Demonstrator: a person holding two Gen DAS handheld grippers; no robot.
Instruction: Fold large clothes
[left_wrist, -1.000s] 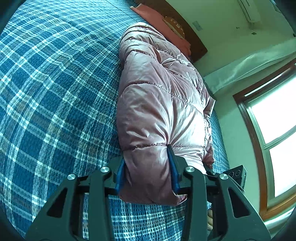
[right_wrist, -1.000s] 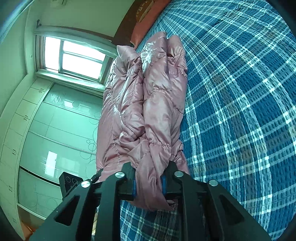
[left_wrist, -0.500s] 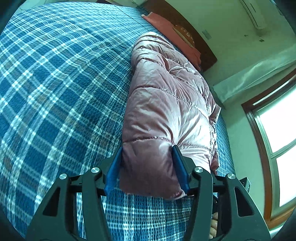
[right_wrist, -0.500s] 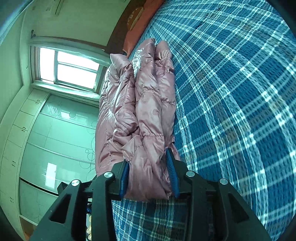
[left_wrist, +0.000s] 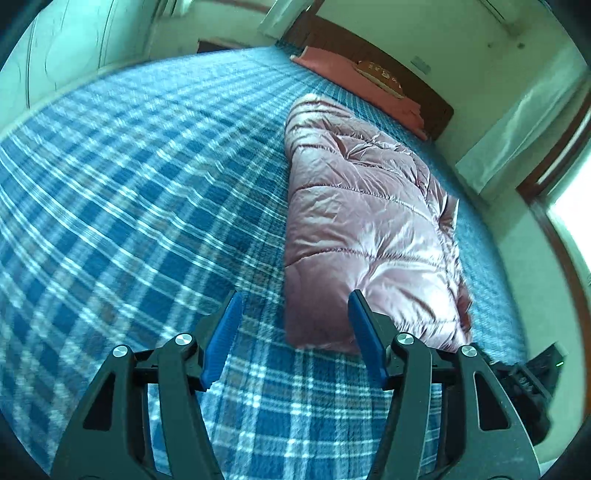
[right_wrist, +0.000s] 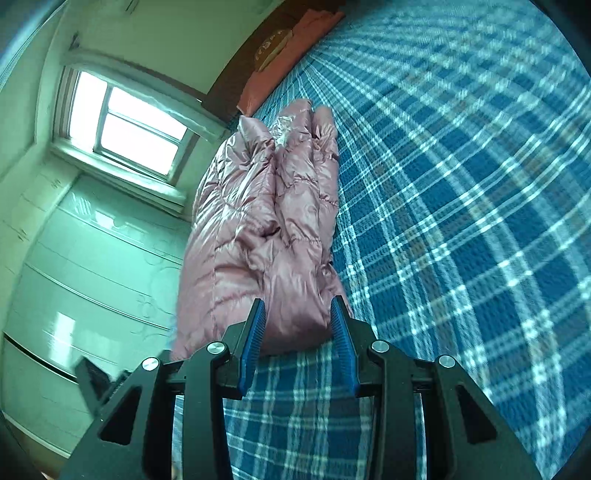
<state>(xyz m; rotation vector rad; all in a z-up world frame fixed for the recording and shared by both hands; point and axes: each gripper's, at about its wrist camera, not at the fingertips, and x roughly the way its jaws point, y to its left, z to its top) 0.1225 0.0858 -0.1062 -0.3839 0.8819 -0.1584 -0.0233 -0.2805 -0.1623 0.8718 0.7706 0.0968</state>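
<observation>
Fingers first: your left gripper (left_wrist: 293, 321) spread wide, empty, jacket (left_wrist: 362, 236) hem ahead and to its right, only right fingertip overlapping fabric edge. Your right gripper (right_wrist: 298, 321) also parted, jacket (right_wrist: 266, 229) end sitting loose between pads, not pinched; right is nearer. Jacket long axis runs straight away from both grippers across bed (left_wrist: 129, 206) toward pillow (left_wrist: 351, 74) at headboard.

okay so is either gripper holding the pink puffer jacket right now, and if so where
Nothing is held. The left gripper and right gripper are both open, jaws spread, and the folded pink puffer jacket lies on the plaid bed.
</observation>
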